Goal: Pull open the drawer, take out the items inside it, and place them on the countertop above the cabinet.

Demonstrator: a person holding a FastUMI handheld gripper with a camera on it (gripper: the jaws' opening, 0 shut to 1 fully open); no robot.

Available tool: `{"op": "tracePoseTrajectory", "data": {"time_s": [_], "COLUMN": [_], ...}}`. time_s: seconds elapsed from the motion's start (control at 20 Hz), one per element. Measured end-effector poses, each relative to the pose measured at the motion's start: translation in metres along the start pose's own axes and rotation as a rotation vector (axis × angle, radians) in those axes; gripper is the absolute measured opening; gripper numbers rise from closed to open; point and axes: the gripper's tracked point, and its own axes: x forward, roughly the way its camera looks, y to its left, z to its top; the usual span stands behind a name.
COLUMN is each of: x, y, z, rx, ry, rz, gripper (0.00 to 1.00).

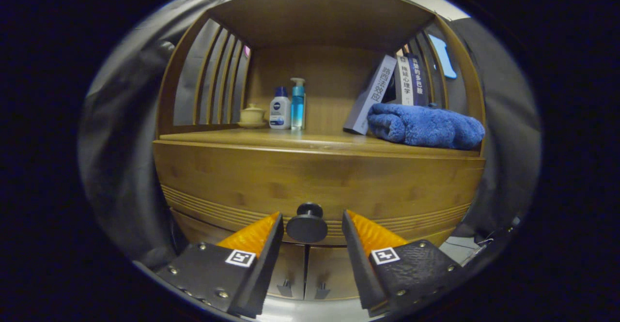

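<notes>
A wooden cabinet faces me, its drawer front [315, 181] closed under the countertop [310, 140]. A round dark knob [307, 224] sticks out from the drawer's lower middle. My gripper [311, 221] is open, with one finger on each side of the knob and a small gap left on both sides. The drawer's inside is hidden.
On the countertop a folded blue towel [426, 126] lies at the right, with leaning books [387, 94] behind it. A white bottle [280, 111], a blue pump bottle [298, 101] and a small lidded cup [252, 115] stand at the back left. Two lower cabinet doors [305, 273] sit below the drawer.
</notes>
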Motion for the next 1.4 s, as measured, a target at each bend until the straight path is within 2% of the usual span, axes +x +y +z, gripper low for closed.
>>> {"op": "tracePoseTrajectory", "data": {"time_s": [0.15,0.3,0.4,0.95,1.4], "x": [0.001,-0.001,-0.01,-0.134,-0.174], "y": [0.0,0.0,0.001,0.004,0.012], "z": [-0.004,-0.003,-0.006,-0.024,-0.043], "rx": [0.038,0.078,0.091,0.106,0.129], "ry": [0.028,0.063,0.079,0.094,0.123], "rz": [-0.045,-0.074,-0.066,-0.057,-0.037], "gripper": [0.41,0.29,0.29,0.29,0.28]}}
